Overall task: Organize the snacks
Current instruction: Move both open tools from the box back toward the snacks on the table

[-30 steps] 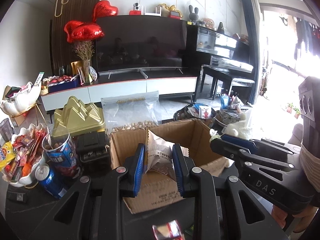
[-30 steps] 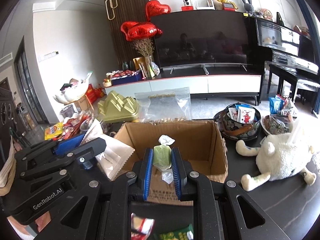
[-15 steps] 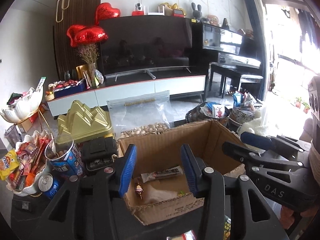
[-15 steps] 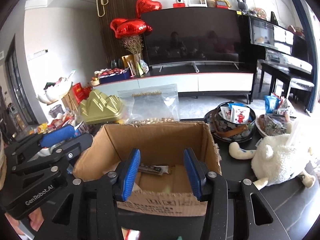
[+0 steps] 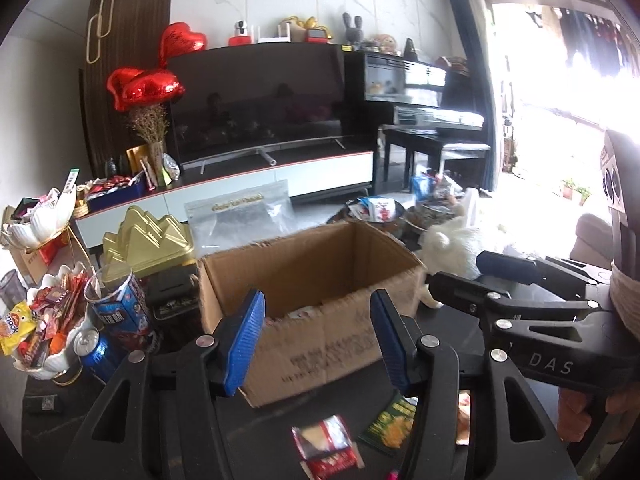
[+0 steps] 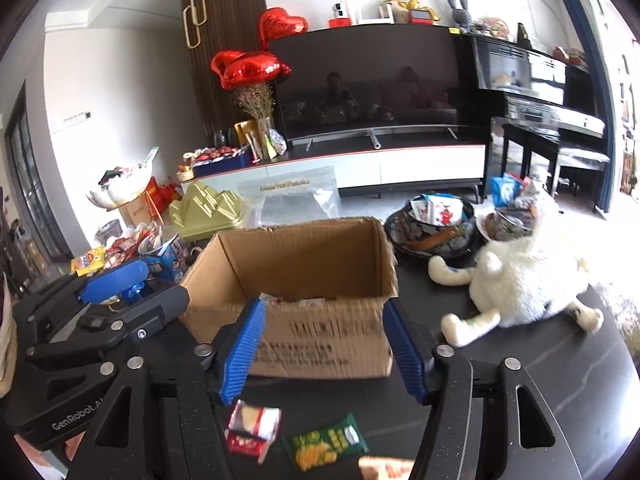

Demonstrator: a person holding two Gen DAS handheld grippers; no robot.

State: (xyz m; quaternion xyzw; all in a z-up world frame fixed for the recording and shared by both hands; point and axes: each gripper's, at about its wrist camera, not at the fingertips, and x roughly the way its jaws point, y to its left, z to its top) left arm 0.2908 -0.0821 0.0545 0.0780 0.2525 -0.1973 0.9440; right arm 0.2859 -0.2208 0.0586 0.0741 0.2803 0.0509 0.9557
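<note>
Both grippers are released and empty. The left gripper [image 5: 318, 338] no longer clamps the white crinkled packet seen earlier; its ribbed blue pads [image 5: 244, 344] have just been opening and nothing lies between them. The right gripper [image 6: 324, 350] has likewise let go of the pale green packet, its jaws just opening, gap clear. Both now sit nearer the table's [image 6: 540, 344] front edge, short of the box [image 6: 304, 280] instead of over it.

The box is brown corrugated card, open-topped, with ragged flaps, near the middle of the dark glossy table; snack packets [image 6: 296, 302] show inside at its bottom. Before its front wall lie a red-and-silver foil wrapper [image 6: 252, 426] and a green printed sachet [image 6: 324, 442], flat on the table. A white plush toy [image 6: 520, 276] lies beside the box's right side.
</note>
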